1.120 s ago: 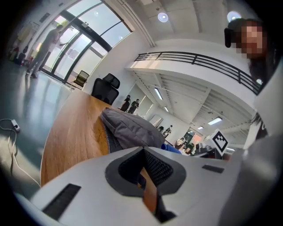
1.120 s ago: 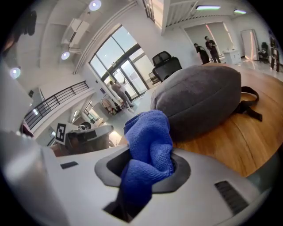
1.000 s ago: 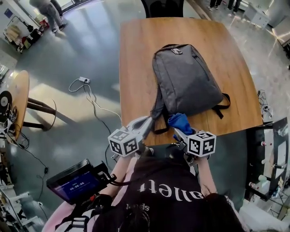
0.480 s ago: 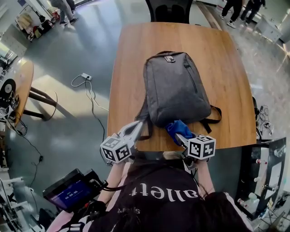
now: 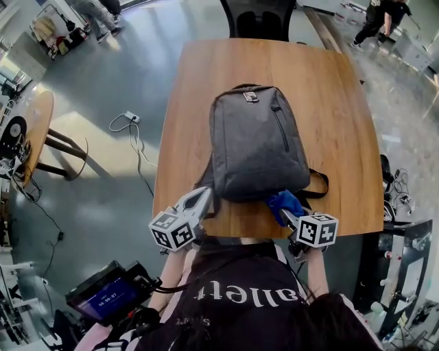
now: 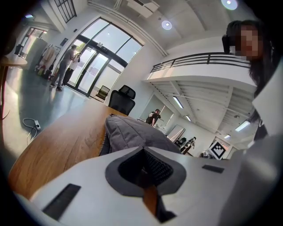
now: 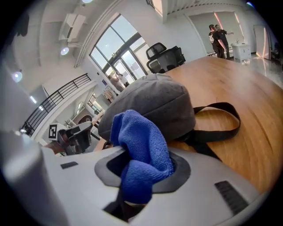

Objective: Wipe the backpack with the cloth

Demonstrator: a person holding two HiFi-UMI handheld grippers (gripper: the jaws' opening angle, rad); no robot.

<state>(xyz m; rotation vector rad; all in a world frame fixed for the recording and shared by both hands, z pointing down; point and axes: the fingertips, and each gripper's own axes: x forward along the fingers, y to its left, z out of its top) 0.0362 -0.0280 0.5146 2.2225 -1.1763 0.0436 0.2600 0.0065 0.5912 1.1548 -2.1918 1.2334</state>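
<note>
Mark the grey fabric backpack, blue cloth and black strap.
grey fabric backpack (image 5: pixel 255 144): head view, centre of front panel.
blue cloth (image 7: pixel 141 150): right gripper view, bunched upper fold.
black strap (image 7: pixel 216 106): right gripper view, upper strand.

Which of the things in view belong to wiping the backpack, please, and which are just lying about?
For the job:
- backpack
- blue cloth, clamped in the right tool
- table under the backpack

Lying about:
- office chair at the table's far end
- power cable on the floor
- round side table
</note>
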